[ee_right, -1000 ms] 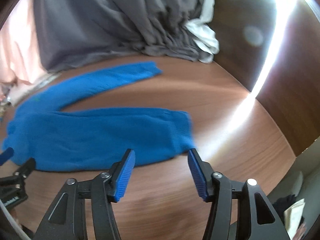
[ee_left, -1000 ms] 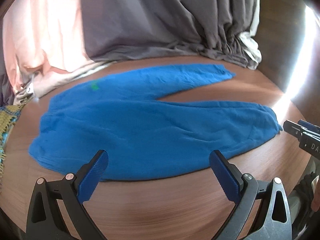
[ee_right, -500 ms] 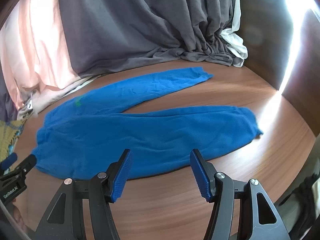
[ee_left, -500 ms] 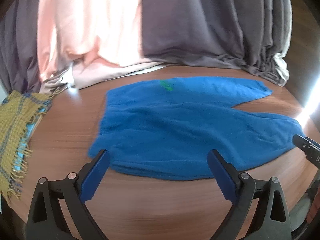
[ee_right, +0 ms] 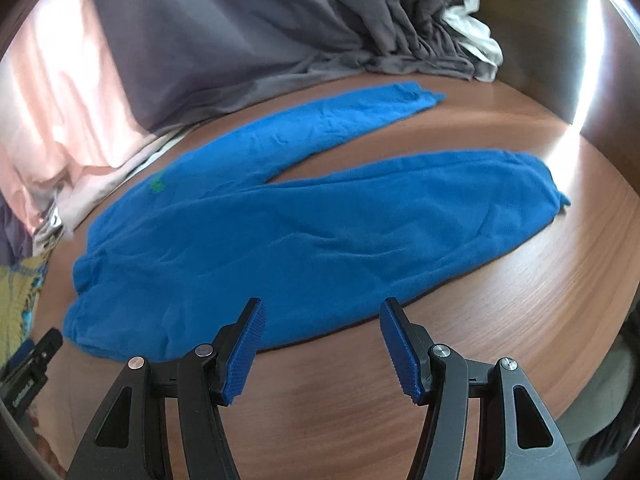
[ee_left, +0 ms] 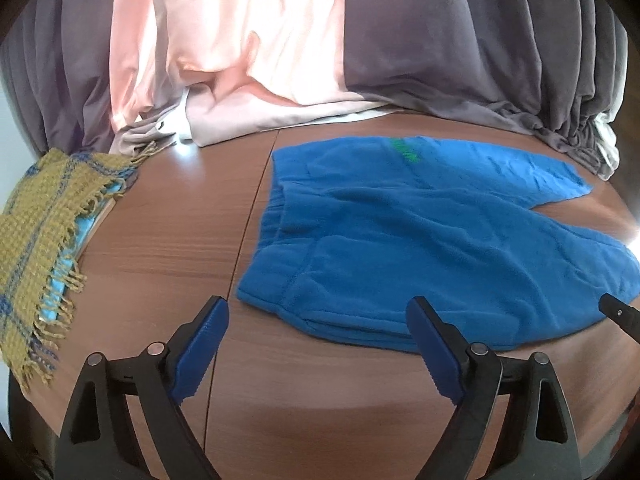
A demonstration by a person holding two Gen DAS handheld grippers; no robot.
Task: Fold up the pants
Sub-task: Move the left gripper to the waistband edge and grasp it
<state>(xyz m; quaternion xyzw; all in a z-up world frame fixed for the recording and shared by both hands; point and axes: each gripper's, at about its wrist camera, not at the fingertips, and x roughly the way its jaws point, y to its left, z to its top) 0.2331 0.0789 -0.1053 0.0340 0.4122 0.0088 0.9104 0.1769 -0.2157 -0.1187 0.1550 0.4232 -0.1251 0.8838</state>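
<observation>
At the table's (ee_left: 168,240) near edge both tools hover empty: left tool (ee_left: 316,344), jaws closing but still wide, just short of the waistband corner; right tool (ee_right: 320,344), half open, at the near leg's edge. Blue pants (ee_right: 304,232) lie flat, unfolded, long axis across the table, waist left, legs splayed right. Fleecy, lightly wrinkled, green mark near the waist. Curtains (ee_left: 460,40) behind.

left gripper (ee_left: 318,344): black frame, silver screws | right gripper (ee_right: 320,346): black frame, ribbed blue pads (ee_right: 244,354)
</observation>
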